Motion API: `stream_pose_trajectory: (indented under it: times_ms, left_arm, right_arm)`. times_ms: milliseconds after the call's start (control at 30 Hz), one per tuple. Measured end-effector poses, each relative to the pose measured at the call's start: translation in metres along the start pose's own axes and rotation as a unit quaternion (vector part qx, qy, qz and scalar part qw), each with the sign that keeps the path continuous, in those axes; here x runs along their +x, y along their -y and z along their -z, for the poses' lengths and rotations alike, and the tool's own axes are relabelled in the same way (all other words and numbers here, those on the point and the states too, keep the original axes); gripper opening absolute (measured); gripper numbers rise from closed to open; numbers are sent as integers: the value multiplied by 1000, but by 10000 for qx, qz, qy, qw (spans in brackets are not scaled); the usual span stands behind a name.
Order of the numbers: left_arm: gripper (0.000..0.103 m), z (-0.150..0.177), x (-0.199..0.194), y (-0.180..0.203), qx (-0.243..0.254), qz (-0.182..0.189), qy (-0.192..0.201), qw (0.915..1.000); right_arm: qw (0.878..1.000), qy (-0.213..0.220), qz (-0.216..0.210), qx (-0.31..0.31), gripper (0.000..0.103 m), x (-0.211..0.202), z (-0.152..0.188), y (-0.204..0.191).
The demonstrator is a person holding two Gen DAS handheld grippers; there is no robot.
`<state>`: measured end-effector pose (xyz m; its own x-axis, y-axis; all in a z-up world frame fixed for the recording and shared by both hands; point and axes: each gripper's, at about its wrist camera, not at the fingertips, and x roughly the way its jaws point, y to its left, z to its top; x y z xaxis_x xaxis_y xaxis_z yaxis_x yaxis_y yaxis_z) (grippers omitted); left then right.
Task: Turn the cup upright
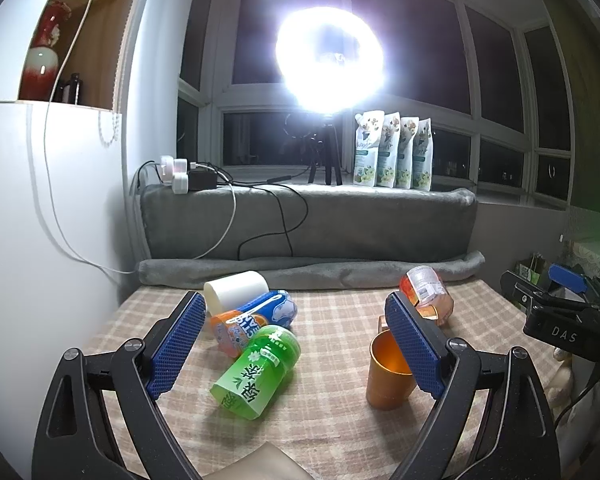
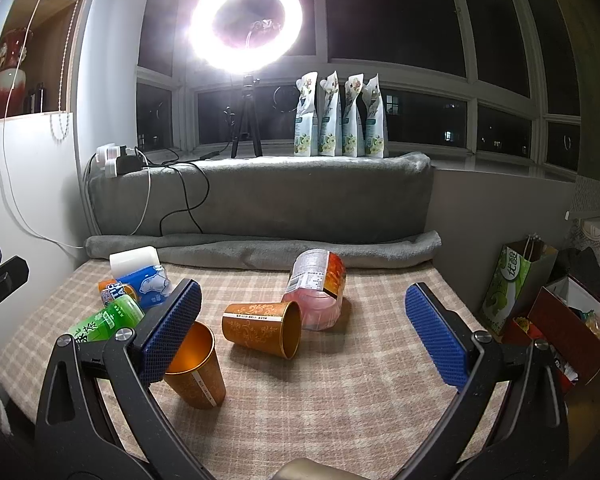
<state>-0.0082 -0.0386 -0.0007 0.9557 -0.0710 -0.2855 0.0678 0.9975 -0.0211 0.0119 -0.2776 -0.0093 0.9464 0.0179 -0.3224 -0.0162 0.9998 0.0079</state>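
On checked cloth [image 2: 340, 380], green bottle [image 1: 256, 372] reads "绿茶".

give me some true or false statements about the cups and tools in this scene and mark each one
1. One orange metal cup stands upright with its mouth up. True.
2. The second orange patterned cup stands upright too. False: it lies on its side.
3. The right tool is shut on a cup. False: its jaws are open and hold nothing.
4. The left tool is open. True.
5. The green labelled bottle lies on its side on the checked cloth. True.
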Motion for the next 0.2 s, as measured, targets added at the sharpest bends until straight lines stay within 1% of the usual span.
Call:
stream_pose_trajectory:
  times_ms: [100, 200]
  left_arm:
    - [91, 0, 0, 0, -24, 11, -12, 10000]
    - [91, 0, -1, 0, 19, -33, 66, 10000]
  right_arm:
    - [10000, -6, -2, 2, 103, 0, 0, 0]
    - [10000, -30, -10, 13, 103, 1, 3, 0]
